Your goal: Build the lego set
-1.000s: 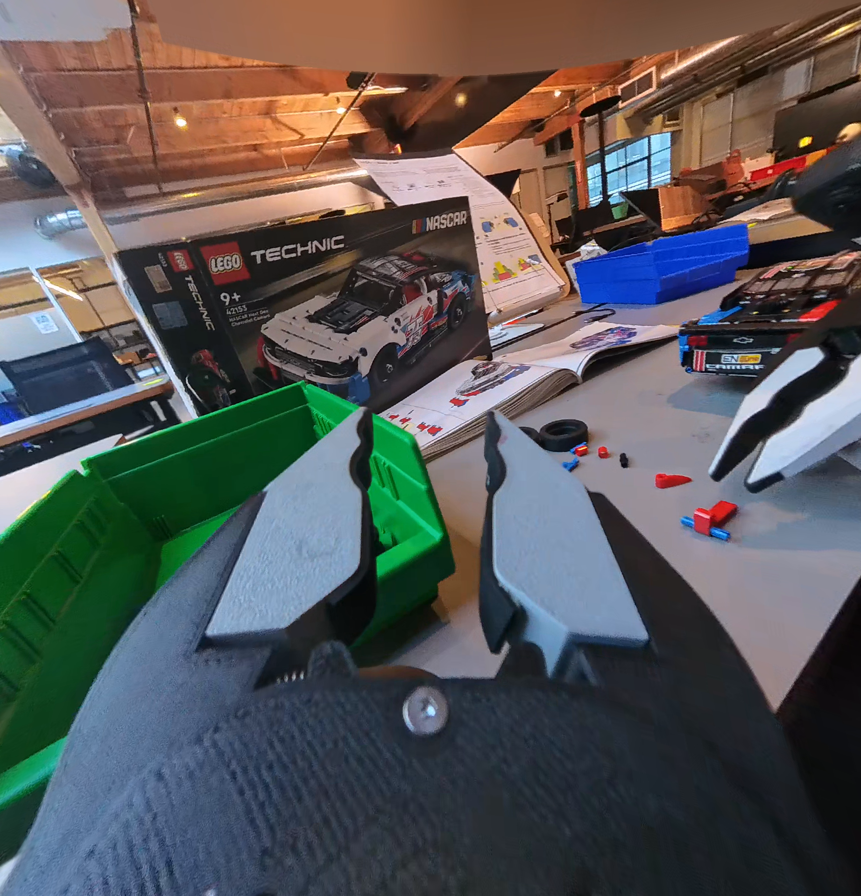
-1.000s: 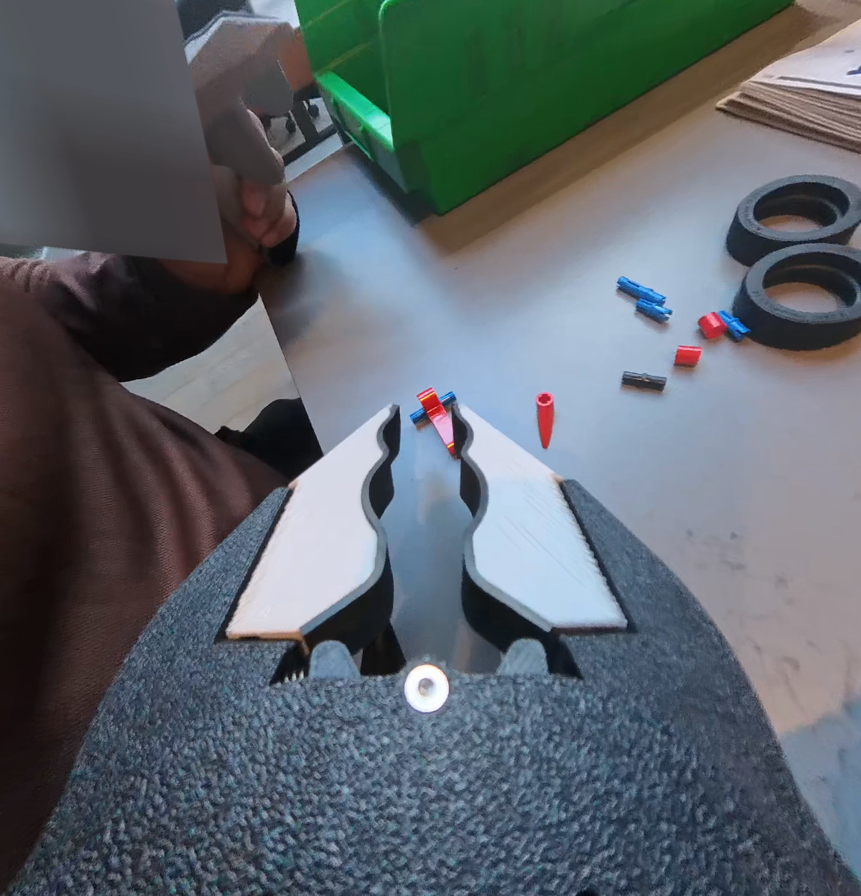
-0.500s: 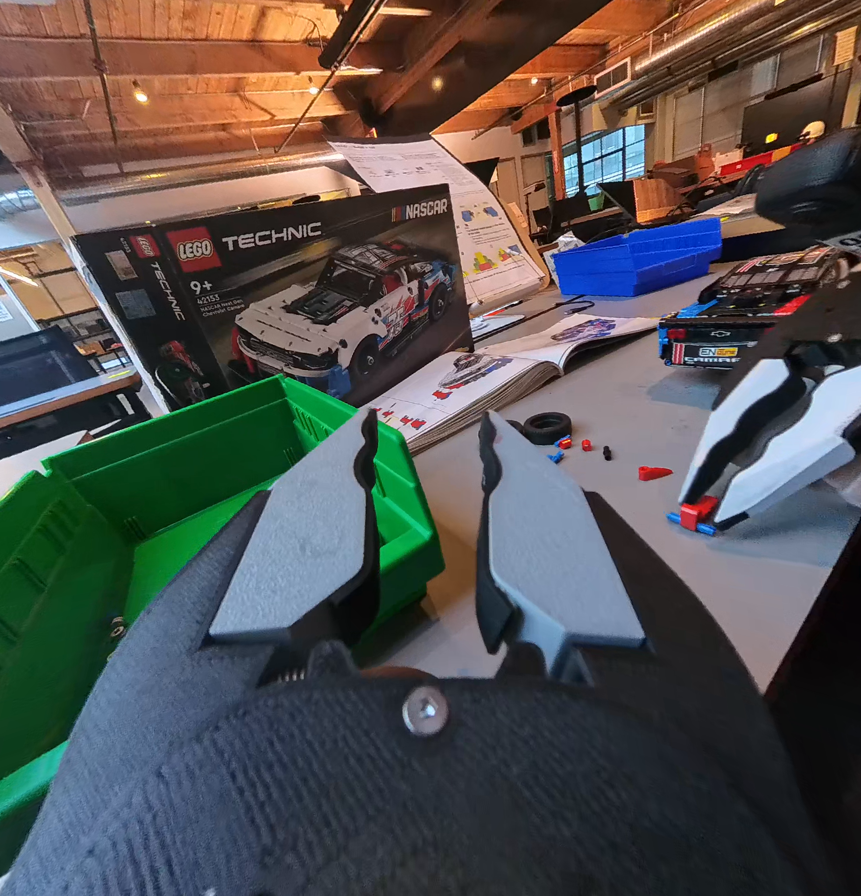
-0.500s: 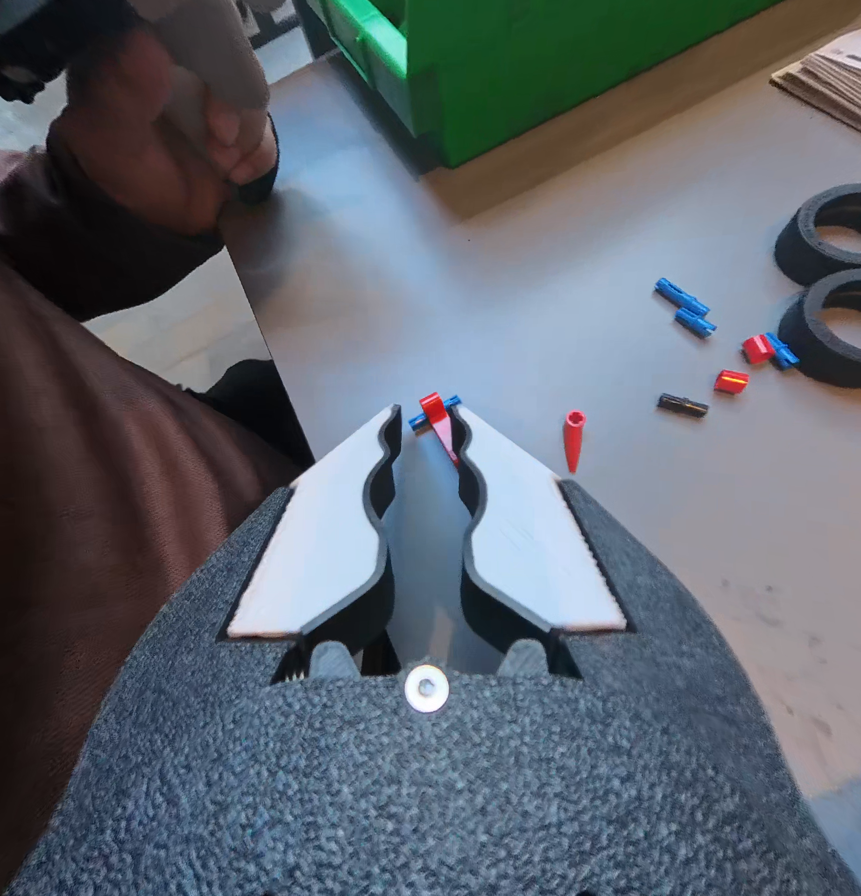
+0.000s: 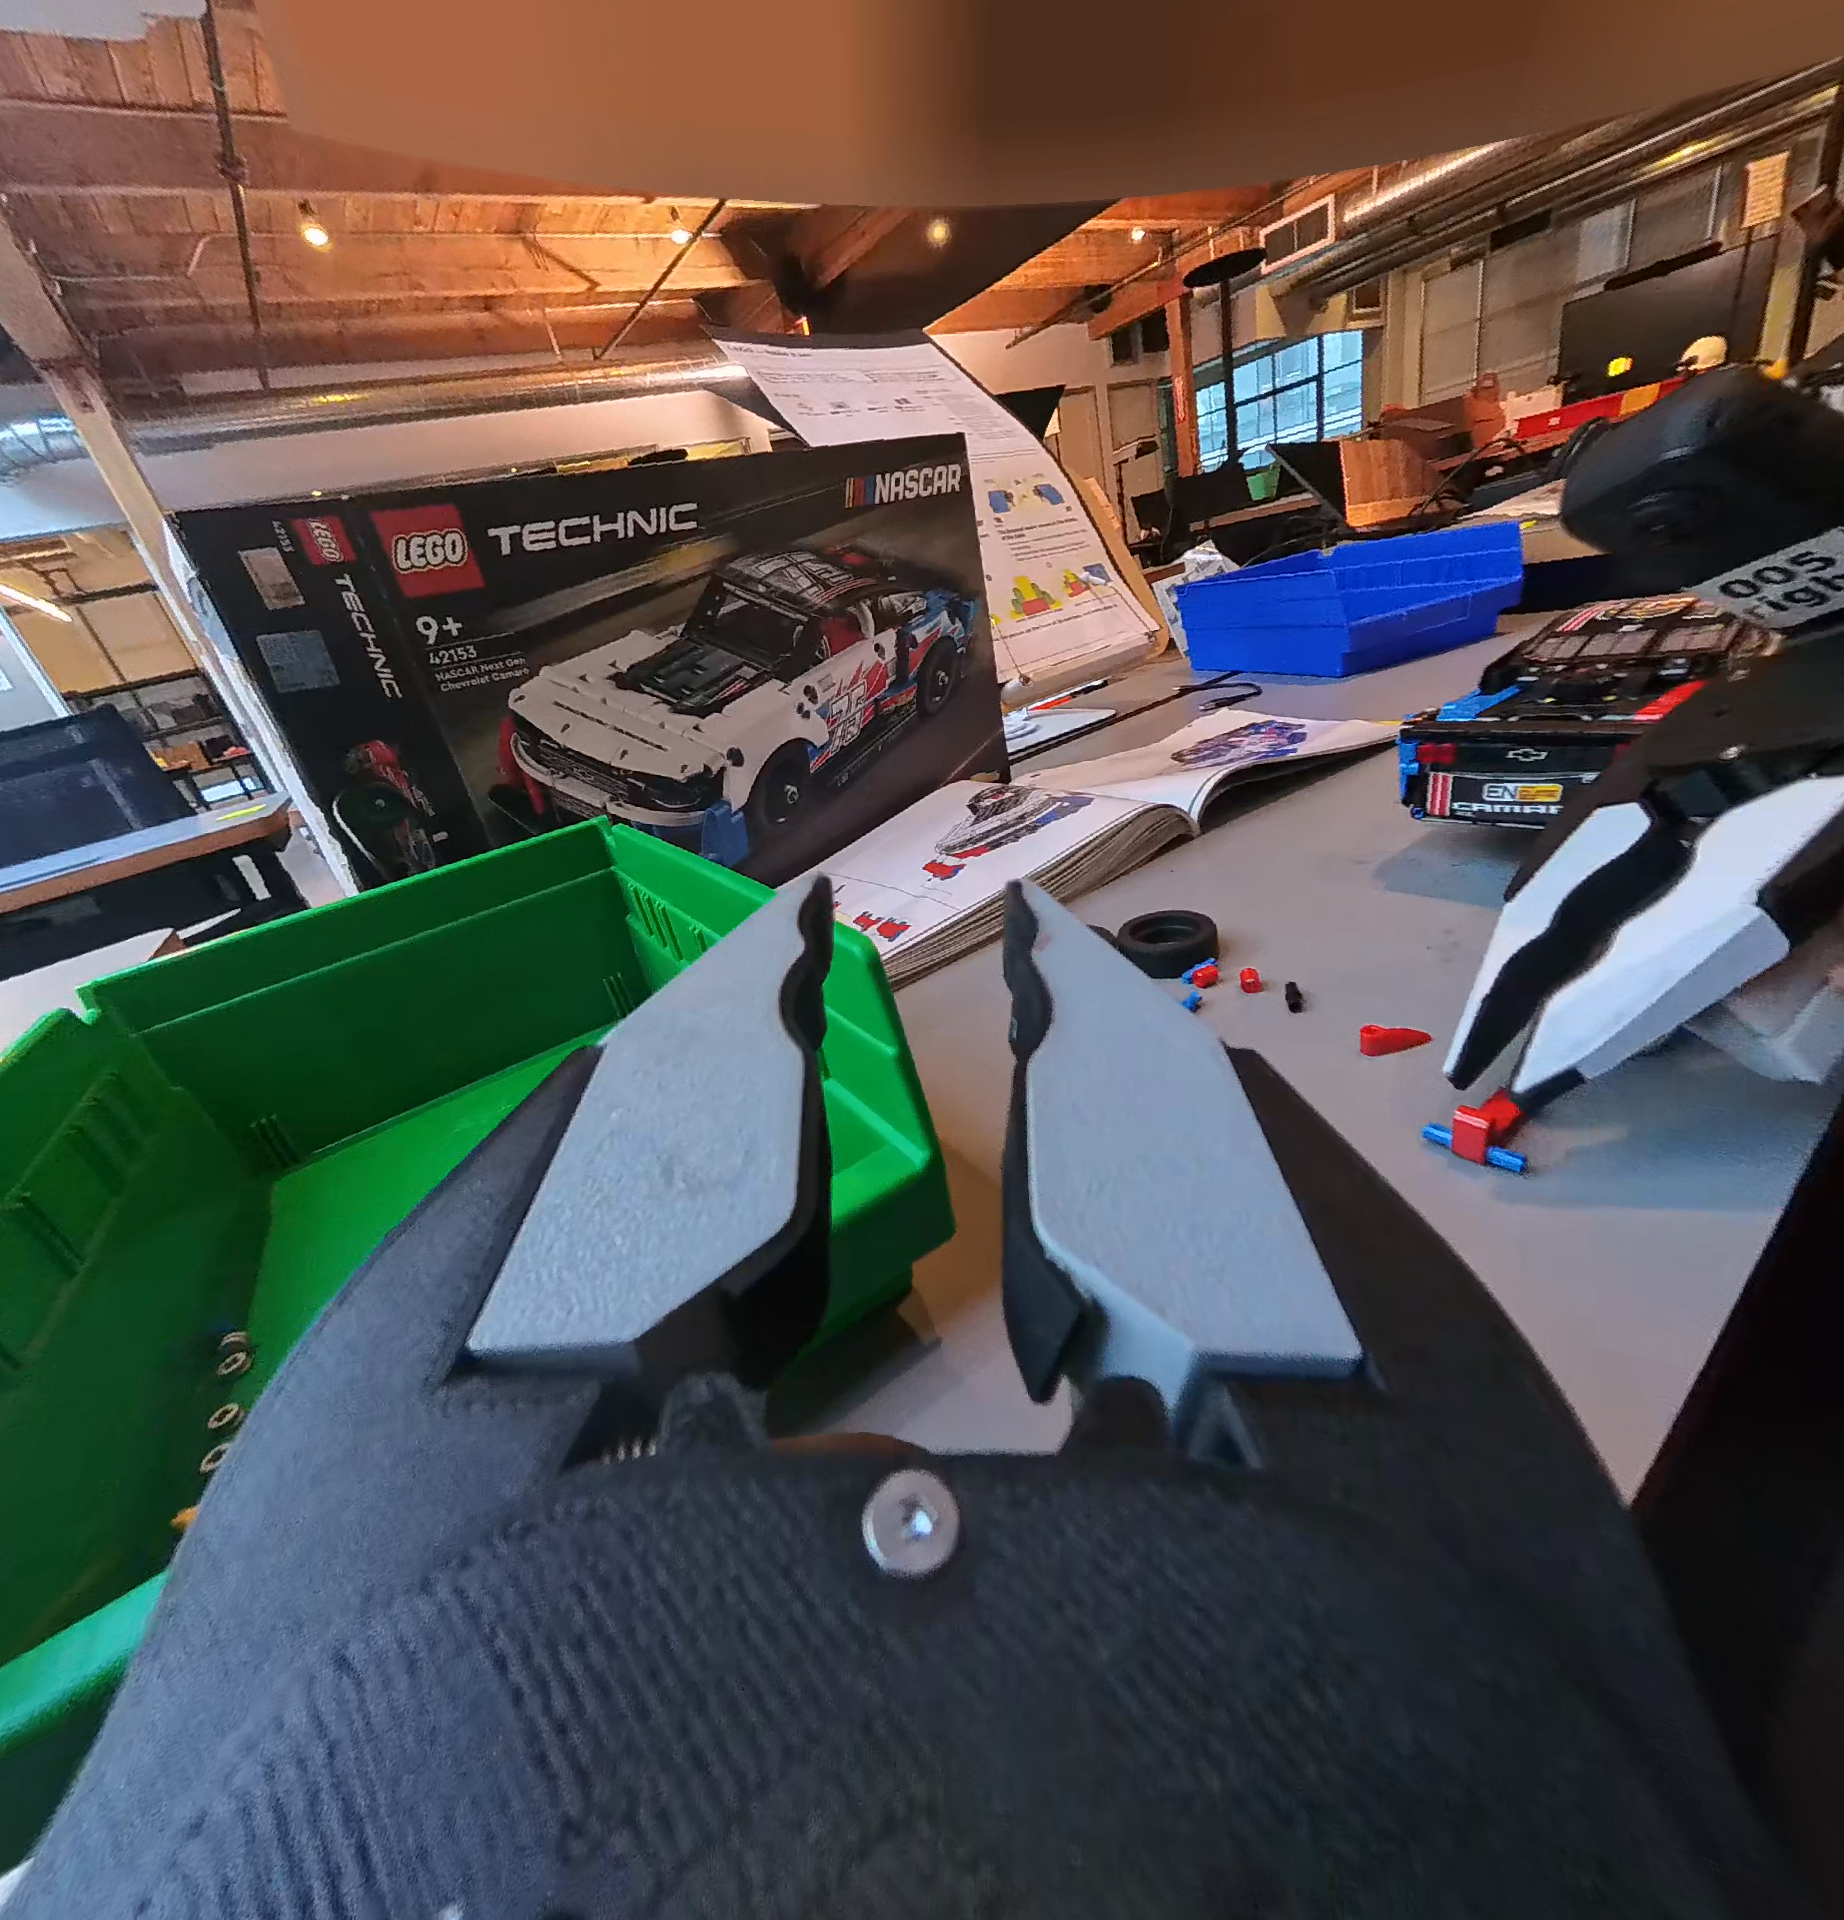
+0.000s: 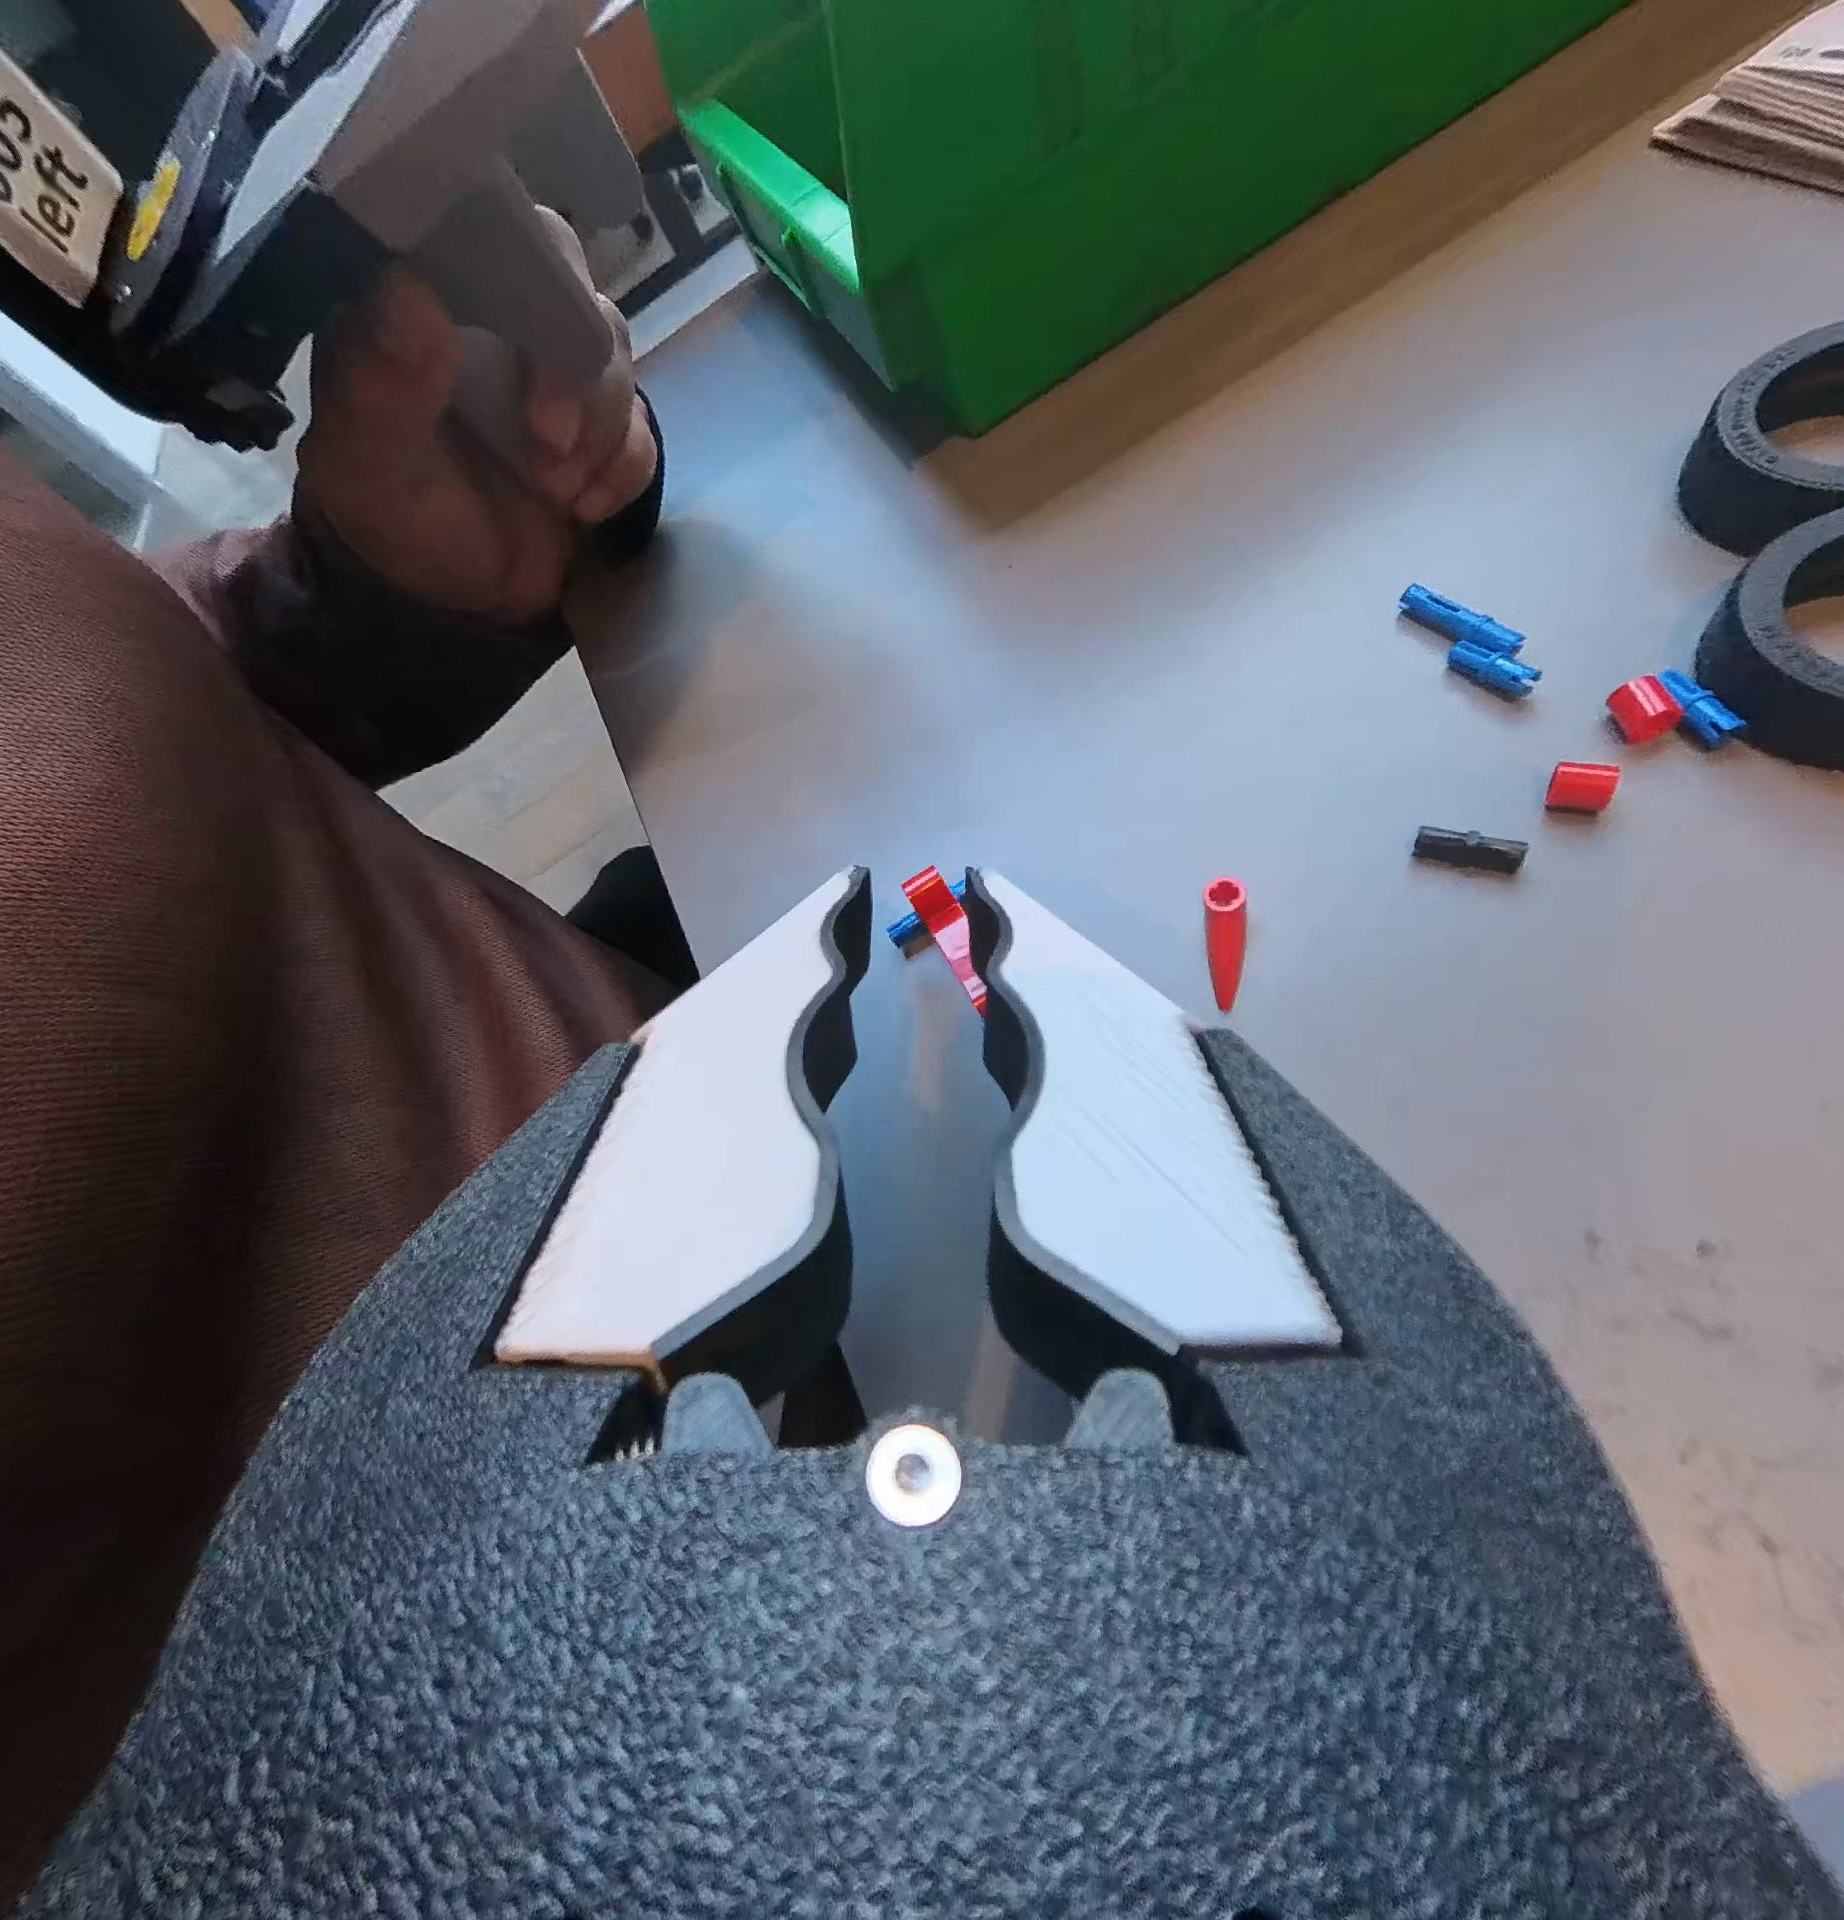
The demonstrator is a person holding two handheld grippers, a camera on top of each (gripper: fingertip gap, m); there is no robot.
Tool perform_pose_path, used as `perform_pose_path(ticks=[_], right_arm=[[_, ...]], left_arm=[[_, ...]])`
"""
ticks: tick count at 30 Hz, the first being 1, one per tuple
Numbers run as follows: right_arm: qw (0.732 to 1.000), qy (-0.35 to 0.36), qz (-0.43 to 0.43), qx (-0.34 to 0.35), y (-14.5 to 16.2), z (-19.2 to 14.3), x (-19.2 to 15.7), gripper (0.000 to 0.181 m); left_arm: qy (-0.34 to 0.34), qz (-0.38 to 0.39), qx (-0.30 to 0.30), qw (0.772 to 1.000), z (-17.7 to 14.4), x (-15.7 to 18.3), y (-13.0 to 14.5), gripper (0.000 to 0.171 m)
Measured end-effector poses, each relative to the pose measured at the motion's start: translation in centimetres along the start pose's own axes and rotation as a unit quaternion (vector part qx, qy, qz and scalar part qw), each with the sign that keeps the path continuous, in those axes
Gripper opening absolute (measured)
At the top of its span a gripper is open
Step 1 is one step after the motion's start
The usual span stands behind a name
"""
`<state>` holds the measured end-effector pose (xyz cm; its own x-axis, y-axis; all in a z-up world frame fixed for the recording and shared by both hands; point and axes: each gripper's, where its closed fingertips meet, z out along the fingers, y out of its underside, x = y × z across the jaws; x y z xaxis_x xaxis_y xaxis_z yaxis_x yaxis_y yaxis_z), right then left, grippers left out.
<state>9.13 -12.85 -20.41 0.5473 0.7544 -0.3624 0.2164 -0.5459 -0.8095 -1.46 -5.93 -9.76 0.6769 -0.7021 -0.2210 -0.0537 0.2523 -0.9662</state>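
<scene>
A small red piece on a blue pin lies on the grey table. My right gripper is tipped down over it, jaws a narrow gap apart; the piece sits between the fingertips, against the right one. In the left wrist view the right gripper has its tips just above that piece. My left gripper is open and empty, held above the table's near edge beside a green bin. The partly built black car model stands at the far right.
A red cone, a black pin, red bushes, blue pins and two black tyres lie to the right. The set's box, an open instruction book and a blue bin stand behind. My hands' fingertips stand some 15 centimetres from each other. The red cone is closer to my right gripper, around 4 centimetres from its tips; the left tips are 20 centimetres off.
My right gripper has come down from above the table onto the red piece, its gap unchanged. My left gripper has shifted only slightly and stays open.
</scene>
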Motion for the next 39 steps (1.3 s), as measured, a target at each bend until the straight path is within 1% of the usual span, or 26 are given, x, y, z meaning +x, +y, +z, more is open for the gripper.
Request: perform_pose_path(ticks=[4,8,14,17,21,24,28,31,33,36,39], right_arm=[[1.0,0.001,-0.001,0.005,-0.1,-0.1,0.0,0.017],[1.0,0.021,-0.017,0.011,-0.2,-0.2,0.2,0.022],[0.997,0.058,-0.042,0.017,0.0,-1.1,0.5,0.022],[0.996,0.077,-0.043,0.016,0.4,-1.6,0.7,0.021],[0.996,0.08,-0.038,0.02,0.6,-1.8,0.9,0.021],[0.997,0.074,-0.032,0.018,0.7,-1.7,0.9,0.021],[0.997,0.07,-0.03,0.02,0.6,-1.8,0.8,0.021],[0.997,0.07,-0.03,0.019,0.6,-1.7,0.8,0.021],[0.997,0.07,-0.029,0.018,0.7,-1.7,0.8,0.021],[0.997,0.067,-0.026,0.016,0.8,-1.7,0.8,0.021],[0.998,0.063,-0.021,0.013,0.9,-1.6,0.8,0.021]], left_arm=[[0.005,0.011,0.005,1.0,-0.1,0.4,-0.1,0.029],[0.01,0.023,0.004,1.0,-0.1,0.7,-0.1,0.029],[0.016,0.007,-0.003,1.0,0.0,0.7,0.0,0.029],[0.032,0.009,-0.02,0.999,0.1,1.8,0.2,0.028],[0.075,0.03,-0.035,0.996,0.5,4.6,0.4,0.025],[0.088,0.039,-0.044,0.994,0.8,5.3,0.6,0.024],[0.111,-0.001,-0.069,0.991,1.2,5.2,1.3,0.029],[0.148,-0.052,-0.098,0.983,1.5,5.6,1.9,0.035],[0.17,-0.072,-0.115,0.976,1.6,6.0,2.3,0.038],[0.194,-0.065,-0.144,0.968,1.9,7.0,3.1,0.038],[0.222,-0.047,-0.189,0.955,2.1,8.4,4.4,0.038]])
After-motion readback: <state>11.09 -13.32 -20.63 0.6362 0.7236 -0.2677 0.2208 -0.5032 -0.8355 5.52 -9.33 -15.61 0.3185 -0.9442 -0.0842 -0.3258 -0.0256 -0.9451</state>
